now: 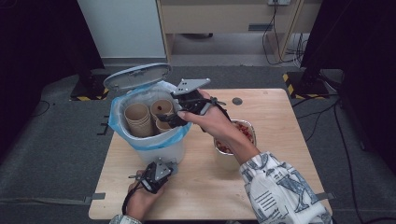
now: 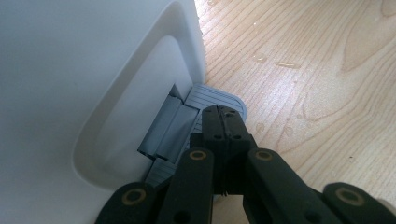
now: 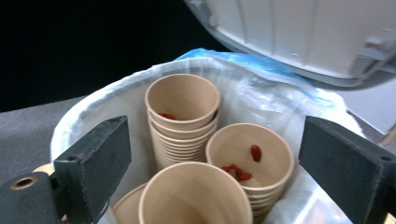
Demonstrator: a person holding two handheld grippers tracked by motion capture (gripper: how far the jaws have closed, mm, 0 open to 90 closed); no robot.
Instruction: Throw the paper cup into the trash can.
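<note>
Wooden table (image 1: 275, 116), pale grain, grey carpet around it; landmark: white pedal bin (image 1: 159, 149) standing at the table's left half

- Bin lid (image 1: 137, 76): grey, raised, tilted back behind the bin's far rim
- Bin liner (image 1: 140, 140): blue-white bag folded over the rim
- Paper cups (image 1: 140, 119): brown, stacked in several columns inside the bin, upright, mouths up; in the right gripper view a few small red bits lie in two of the top cups (image 3: 250, 161)
- Right gripper (image 1: 180, 116): held over the bin's right rim, pointing down into it; jaws stand wide apart with nothing pressed between them; the nearest cup (image 3: 194, 198) sits just below and between the two jaws, not touched by either
- Left gripper (image 1: 156, 175): low at the bin's near front, on the table; jaws closed together, tips resting on the grey foot pedal (image 2: 219, 100) at the bin's base, holding nothing between them
- Foil tray (image 1: 236, 135): to the right of the bin, partly behind the right forearm, holding red pieces
- Water drops (image 2: 280, 63): a few on the wood, right of the bin's base
</note>
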